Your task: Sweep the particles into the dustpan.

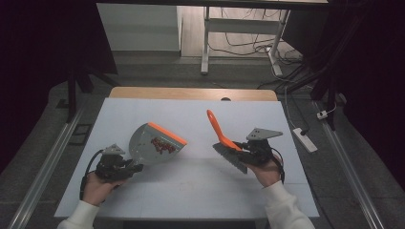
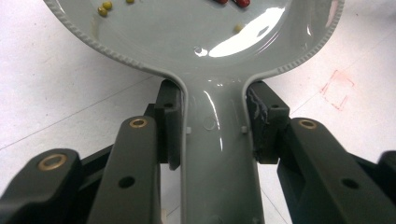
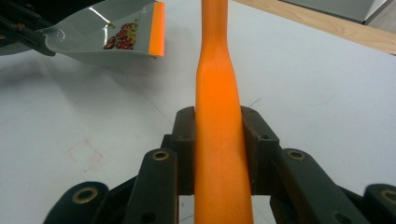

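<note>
High view: I am holding the grey dustpan (image 1: 155, 143) by its handle in my left claw (image 1: 135, 167), beans (image 1: 163, 145) lying inside, above the white counter (image 1: 191, 191); my right claw (image 1: 240, 151) is gripping the orange brush (image 1: 224, 140).
Left gripper view: jaws are pressing both sides of the dustpan (image 2: 205, 51) handle.
Right gripper view: jaws are clamping the brush (image 3: 218, 140) handle; the dustpan (image 3: 102, 35) is sitting far left.

bare table (image 1: 191, 191) between dustpan (image 1: 155, 143) and brush (image 1: 224, 143), open room beyond both

One dustpan (image 1: 155, 143), one brush (image 1: 224, 140), two grippers: left gripper (image 1: 136, 167), right gripper (image 1: 241, 151).
</note>
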`<state>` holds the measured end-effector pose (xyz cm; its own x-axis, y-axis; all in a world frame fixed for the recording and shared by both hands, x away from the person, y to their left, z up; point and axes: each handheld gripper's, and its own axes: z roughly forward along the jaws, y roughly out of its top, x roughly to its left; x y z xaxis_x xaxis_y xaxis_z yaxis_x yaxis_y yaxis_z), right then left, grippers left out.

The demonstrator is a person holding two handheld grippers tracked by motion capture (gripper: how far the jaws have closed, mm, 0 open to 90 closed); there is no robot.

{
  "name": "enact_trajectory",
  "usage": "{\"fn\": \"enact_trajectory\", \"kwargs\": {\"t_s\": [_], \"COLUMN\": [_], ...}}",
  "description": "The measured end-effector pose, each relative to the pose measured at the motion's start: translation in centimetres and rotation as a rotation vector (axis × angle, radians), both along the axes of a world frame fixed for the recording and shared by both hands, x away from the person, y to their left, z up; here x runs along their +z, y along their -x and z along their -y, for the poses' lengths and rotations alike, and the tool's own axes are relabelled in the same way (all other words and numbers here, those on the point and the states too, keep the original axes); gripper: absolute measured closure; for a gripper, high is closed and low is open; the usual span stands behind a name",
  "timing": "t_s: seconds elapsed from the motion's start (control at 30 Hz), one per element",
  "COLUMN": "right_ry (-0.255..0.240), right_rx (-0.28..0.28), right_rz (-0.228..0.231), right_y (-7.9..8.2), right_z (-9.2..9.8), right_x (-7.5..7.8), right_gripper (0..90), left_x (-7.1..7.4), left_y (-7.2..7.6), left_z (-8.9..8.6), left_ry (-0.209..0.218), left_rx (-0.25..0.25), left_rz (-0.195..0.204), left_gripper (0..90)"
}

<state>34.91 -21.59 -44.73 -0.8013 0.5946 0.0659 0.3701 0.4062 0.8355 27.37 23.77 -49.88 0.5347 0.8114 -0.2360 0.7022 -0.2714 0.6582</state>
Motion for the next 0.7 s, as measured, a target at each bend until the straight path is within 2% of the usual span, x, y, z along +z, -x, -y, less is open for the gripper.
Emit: {"fn": "enact_trajectory", "kwargs": {"t_s": [0.33, 0.7], "right_ry": [0.007, -0.017], "right_rx": [-0.013, -0.033], "right_rz": [0.011, 0.008], "right_y": [1.2, 2.3], "right_z": [1.6, 3.4], "right_x": [-0.3, -0.6], "right_gripper": [69.8, 69.8], "left_x": [0.0, -0.1], "left_y": [0.7, 1.5], "left_z": [-0.8, -1.3], "left_ry": [0.009, 0.018], "left_rx": [0.04, 0.076], "left_rz": [0.005, 0.004], "left_gripper": [61.6, 61.6]}}
